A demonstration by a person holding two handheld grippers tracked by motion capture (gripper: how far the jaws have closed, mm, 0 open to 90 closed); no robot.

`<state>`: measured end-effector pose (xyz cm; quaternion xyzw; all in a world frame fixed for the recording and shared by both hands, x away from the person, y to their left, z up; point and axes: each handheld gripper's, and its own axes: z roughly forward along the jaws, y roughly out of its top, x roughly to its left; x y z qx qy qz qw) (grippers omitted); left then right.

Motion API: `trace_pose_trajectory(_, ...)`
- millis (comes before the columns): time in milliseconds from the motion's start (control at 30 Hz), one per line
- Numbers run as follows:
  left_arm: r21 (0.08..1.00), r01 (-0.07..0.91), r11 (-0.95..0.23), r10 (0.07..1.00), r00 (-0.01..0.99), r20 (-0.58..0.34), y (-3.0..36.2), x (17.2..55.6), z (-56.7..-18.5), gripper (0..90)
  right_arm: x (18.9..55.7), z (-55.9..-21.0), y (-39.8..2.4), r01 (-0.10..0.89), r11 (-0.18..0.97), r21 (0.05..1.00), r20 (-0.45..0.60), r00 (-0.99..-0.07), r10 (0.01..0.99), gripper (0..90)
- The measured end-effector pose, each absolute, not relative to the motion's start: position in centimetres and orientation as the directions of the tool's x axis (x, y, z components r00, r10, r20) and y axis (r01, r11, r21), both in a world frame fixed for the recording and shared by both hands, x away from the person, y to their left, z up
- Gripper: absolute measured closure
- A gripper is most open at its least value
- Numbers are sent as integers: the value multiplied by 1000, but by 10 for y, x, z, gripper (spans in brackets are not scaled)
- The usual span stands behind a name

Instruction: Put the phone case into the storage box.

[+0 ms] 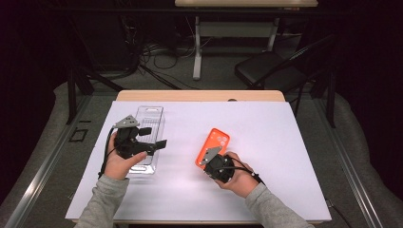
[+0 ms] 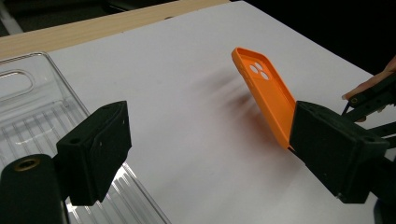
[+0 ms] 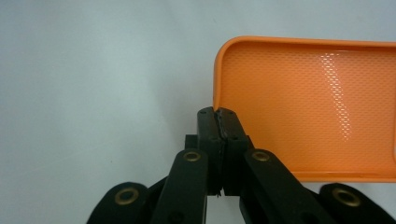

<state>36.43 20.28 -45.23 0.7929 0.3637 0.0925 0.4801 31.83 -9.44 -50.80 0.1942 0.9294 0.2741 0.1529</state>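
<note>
Right gripper pinching the rim of the orange phone case, seemingly tilted off the table; left gripper spread, empty.

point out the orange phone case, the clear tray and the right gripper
orange phone case [image 1: 216, 141], high view, its back near the camera holes
clear tray [image 1: 151, 113], high view, far rim
right gripper [image 3: 218, 114], right gripper view, closed jaw tips

My right gripper covers near end of orange phone case in high view. In right gripper view, case runs off right edge; edge I pinch hidden between my pads. In left gripper view, my own jaw block hides case's lower end; clear tray cut off at left edge and bottom.
</note>
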Motion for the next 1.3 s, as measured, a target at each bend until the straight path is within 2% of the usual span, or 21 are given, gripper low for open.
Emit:
trace_pose_trajectory(433,830,484,-277,657,726,-204,197,363,-453,146,299,-506,-93,166,769,617,-326,-836,442,898)
trace_pose_trajectory(700,822,491,-287,657,726,-204,189,360,-454,154,287,-510,-89,93,790,605,-425,-802,420,898)
trace_pose_trajectory(1300,810,505,-299,634,739,-226,170,352,-450,154,272,-504,-89,20,777,629,-484,-772,412,898)
